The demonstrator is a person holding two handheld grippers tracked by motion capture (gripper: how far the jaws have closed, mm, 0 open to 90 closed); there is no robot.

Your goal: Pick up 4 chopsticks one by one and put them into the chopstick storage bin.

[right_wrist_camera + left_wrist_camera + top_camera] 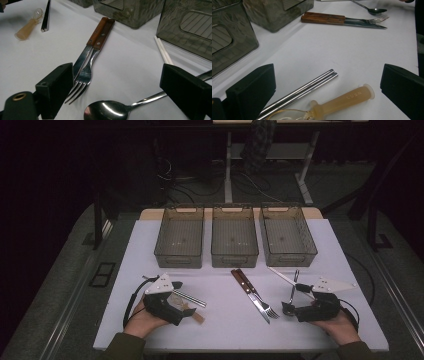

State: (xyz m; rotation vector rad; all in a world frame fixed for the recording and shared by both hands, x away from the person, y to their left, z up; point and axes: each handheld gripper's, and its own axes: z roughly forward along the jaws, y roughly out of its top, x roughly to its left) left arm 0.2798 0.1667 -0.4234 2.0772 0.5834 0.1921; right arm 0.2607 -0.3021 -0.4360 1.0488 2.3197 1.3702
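My left gripper (181, 304) rests low on the white table (225, 330) at the front left, held by a hand, jaws wide open. Between its jaws (328, 81) lie a pair of steel chopsticks (307, 91) and a clear spoon with a tan rubbery handle (342, 100), neither of them touched by the pads. At the front right my right gripper (295, 310) is also open. A steel spoon (112, 108) lies with its bowl between the jaws (120, 80), untouched. A wood-handled fork (87, 72) and knife (83, 58) lie side by side just to the left of that spoon.
Three see-through grey bins (180, 240) (234, 240) (287, 237) stand in a row at the back of the table. A pair of white chopsticks (282, 276) lies in front of the right bin. The fork and knife (252, 295) sit mid-table between the grippers.
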